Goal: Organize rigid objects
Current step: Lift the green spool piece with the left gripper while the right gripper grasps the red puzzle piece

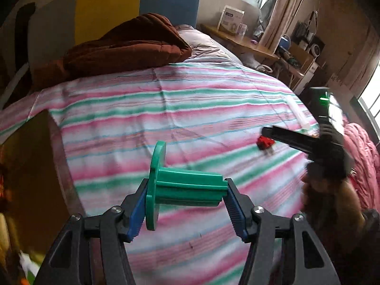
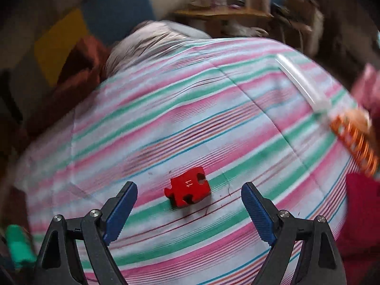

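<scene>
Left gripper (image 1: 185, 201) pinches green spool (image 1: 182, 187) end to end, lifted above striped bed (image 1: 190, 109). Right gripper (image 2: 190, 206), spread and empty, angles down over red puzzle piece (image 2: 187, 192) lying on the bed between its jaws. Judged early: spool unplaced, piece ungrasped, orange item (image 2: 353, 137) waiting at right edge.

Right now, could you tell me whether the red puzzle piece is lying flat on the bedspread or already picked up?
Lying flat. The red puzzle piece rests face up on the striped bedspread, untouched between the open right gripper fingers.
</scene>
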A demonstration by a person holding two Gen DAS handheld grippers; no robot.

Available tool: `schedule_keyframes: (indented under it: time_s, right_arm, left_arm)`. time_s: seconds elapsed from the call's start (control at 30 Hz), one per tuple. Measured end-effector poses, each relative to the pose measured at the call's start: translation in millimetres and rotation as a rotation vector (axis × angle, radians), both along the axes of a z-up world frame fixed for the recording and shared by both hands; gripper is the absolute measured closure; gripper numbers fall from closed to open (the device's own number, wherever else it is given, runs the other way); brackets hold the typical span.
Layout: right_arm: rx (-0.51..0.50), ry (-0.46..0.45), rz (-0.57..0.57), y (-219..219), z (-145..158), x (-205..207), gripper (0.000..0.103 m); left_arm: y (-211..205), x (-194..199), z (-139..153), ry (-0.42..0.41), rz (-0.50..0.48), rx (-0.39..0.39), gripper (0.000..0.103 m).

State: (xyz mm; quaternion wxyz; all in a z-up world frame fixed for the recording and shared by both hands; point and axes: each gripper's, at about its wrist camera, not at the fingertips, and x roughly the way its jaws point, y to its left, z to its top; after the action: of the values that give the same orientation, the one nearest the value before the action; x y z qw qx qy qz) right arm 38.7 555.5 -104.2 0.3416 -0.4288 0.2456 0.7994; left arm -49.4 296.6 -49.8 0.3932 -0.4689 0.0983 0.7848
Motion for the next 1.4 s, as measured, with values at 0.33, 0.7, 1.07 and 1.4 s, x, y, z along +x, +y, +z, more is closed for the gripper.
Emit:
schedule_keyframes:
  time_s: [0.33, 0.7, 1.07, 1.4]
  right_arm:
    - [0.020, -0.100, 0.069, 7.8, -25.4, -22.1, 0.035]
    - [0.042, -0.118, 0.474, -62.0, -30.5, -60.9, 0.053]
    - [0.066, -0.114, 0.487, -60.1, -35.8, -60.0, 0.053]
    - [0.096, -0.110, 0.503, -70.5, -35.3, -57.1, 0.053]
  left_arm:
    - [-50.5, 30.3, 24.6, 0.053, 0.026, 0.055, 0.042]
    - [-127.5, 25.0, 47.7, 0.197, 0.263, 0.044, 0.042]
    - [-182.2, 19.8, 51.2, 0.277, 0.416, 0.001, 0.042]
    - [-206.4, 19.7, 39.3, 0.254, 0.464, -0.015, 0.042]
